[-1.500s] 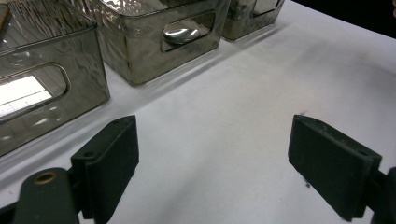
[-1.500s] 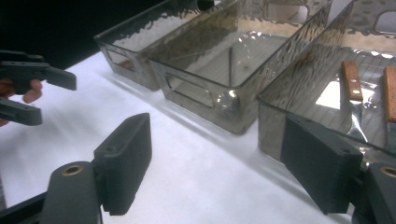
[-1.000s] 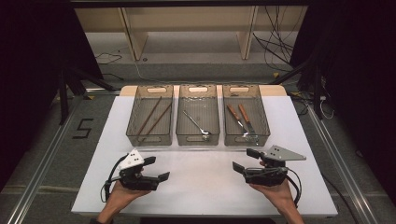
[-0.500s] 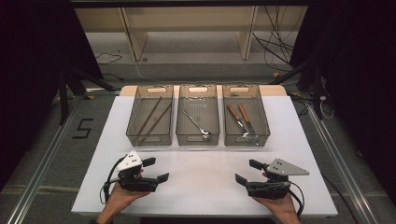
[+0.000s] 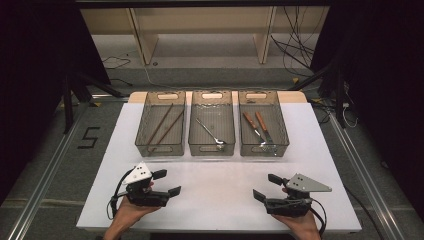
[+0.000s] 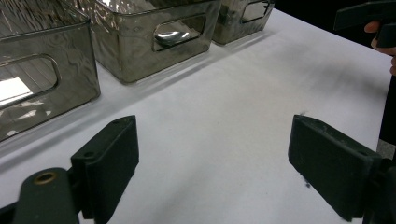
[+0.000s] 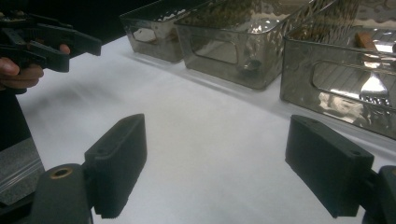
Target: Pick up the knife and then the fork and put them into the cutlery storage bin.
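**Hovering over the bench, both tongs spread wide**

Holding nothing at all, the left tongs (image 5: 167, 182) sat low over the near left part of the bench (image 5: 220, 175), jaws spread wide apart with bare white surface between them. Same story on the other side: the right tongs (image 5: 265, 186) were near the front right edge, jaws also spread, nothing pinched. Both pointed inward toward the middle of the bench, well apart from each other.

Up at the far side, three clear bins stood in a row, just beside one another. The left bin (image 5: 142, 131) had two long brown sticks (image 5: 165, 125) lying slanted in it. The middle bin (image 5: 212, 148) held a metal spoon (image 5: 210, 134), its bowl toward the near wall. The right bin (image 5: 284, 130) held two pieces with brown handles (image 5: 255, 122), lying side by side; the metal ends toward the near wall were too small for me to make out for sure.

From the left gripper view, the bins' handle cut-outs showed up close past the jaws, with the other hand (image 6: 384, 35) off at the top right. From the right gripper view, something like fork tines (image 7: 373, 88) shone through the nearest bin's wall, and the other hand's gripper (image 7: 44, 39) showed at the upper left. The tongs were well short of all three bins.
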{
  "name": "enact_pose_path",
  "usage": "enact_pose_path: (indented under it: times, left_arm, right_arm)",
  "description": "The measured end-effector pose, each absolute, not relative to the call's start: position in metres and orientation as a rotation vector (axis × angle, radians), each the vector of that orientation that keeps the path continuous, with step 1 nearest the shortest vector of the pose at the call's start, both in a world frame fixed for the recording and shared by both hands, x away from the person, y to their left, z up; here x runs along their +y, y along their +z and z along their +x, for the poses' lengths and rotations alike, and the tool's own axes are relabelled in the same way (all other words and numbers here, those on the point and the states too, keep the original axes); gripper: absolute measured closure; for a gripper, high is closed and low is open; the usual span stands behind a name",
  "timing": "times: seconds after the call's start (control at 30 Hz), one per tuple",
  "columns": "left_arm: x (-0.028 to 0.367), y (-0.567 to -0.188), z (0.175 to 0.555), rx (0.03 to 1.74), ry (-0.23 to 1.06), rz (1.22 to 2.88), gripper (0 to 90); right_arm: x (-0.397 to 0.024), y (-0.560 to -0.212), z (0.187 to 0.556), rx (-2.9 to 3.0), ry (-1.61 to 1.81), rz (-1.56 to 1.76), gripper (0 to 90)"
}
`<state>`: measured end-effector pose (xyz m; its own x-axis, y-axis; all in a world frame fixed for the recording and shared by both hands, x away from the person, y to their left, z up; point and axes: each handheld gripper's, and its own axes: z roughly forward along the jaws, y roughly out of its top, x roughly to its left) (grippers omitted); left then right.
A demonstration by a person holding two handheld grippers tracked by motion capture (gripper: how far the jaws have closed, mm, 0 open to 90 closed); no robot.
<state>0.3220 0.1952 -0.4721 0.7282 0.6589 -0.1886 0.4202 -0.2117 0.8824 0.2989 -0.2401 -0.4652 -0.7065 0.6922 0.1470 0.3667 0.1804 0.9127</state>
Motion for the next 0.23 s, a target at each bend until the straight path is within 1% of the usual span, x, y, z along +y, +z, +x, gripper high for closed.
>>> enact_pose_path:
  times: [0.23]
  left_arm:
    - [0.1943,-0.4735,0.3232,0.843,0.271,1.853,16.0]
  right_arm:
    - [-0.2403,-0.4653,0.2994,2.159,1.541,1.012,21.1]
